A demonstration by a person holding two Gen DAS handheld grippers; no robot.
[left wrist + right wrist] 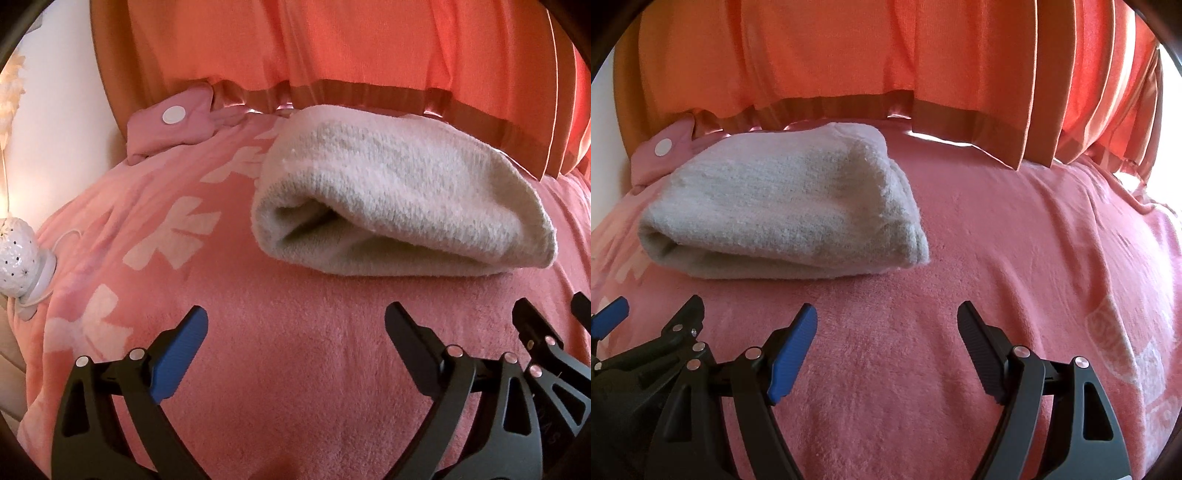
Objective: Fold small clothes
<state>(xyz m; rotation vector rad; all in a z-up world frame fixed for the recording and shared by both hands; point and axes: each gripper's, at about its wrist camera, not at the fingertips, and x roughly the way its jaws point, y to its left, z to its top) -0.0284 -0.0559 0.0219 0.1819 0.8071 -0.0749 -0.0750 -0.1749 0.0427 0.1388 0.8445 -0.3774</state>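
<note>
My left gripper (295, 317) sits nearest the camera, its two fingers spread wide with nothing between them: a blue-padded finger (177, 358) on one side and a black ribbed one on the other. It hangs low over the pink blanket (295, 369), pointing level toward the folded white cloth (402, 206) without touching it. My right gripper (886, 317) is held the same way, fingers spread and holding nothing, just beside the left one; in each wrist view the other gripper's linkage shows at the frame edge, so the two tools are side by side and parallel.

Beyond the fingertips, the folded white cloth lies on the blanket, apart from both grippers. It is a thick, fuzzy bundle, folded over, with the rounded fold facing me and a soft opening at its left end. From the left gripper it lies ahead and slightly right; from the right gripper, ahead and left.

Left of the cloth, the blanket carries pale bow-like shapes (173, 236). Behind the cloth's left end is a small pink fabric item with a white round disc (173, 114). Far left of the cloth stands a white perforated lamp (16, 254). Behind the cloth hang orange curtains (332, 40), their hem brushing the blanket.
</note>
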